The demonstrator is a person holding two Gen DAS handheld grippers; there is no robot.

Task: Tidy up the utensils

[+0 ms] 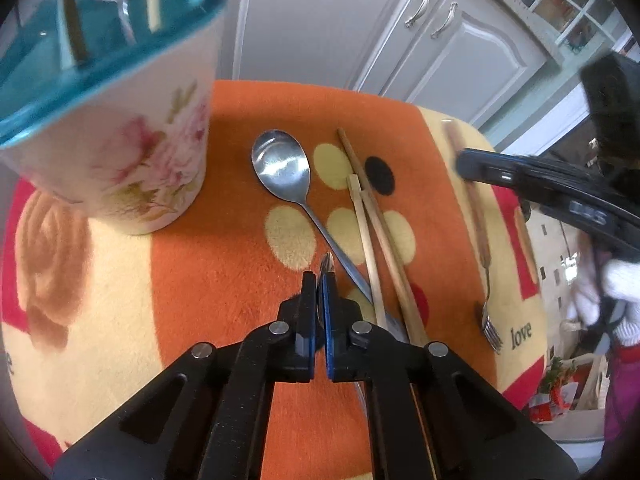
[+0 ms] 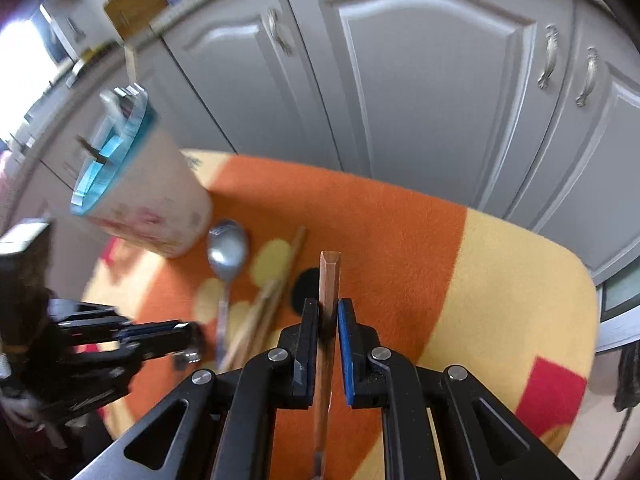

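Observation:
A floral holder (image 1: 120,152) with a teal rim stands at the back left and has a spoon and sticks in it. On the orange blanket (image 1: 224,280) lie a large metal spoon (image 1: 282,168) and wooden chopsticks (image 1: 380,232). My left gripper (image 1: 322,276) is shut, and a thin metal utensil tip (image 1: 328,262) pokes out between its pads. My right gripper (image 2: 329,308) is shut on the wooden handle of a fork (image 2: 330,276). The left wrist view shows that fork's tines (image 1: 491,332) near the blanket's right edge. The holder (image 2: 152,208), spoon (image 2: 227,250) and chopsticks (image 2: 276,284) lie left of the right gripper.
Grey cabinet doors (image 2: 420,100) run behind the table. The blanket's right edge (image 1: 536,280) drops off to the floor. A white sleeve (image 1: 620,284) shows at the far right. The left gripper (image 2: 188,336) is low on the left in the right wrist view.

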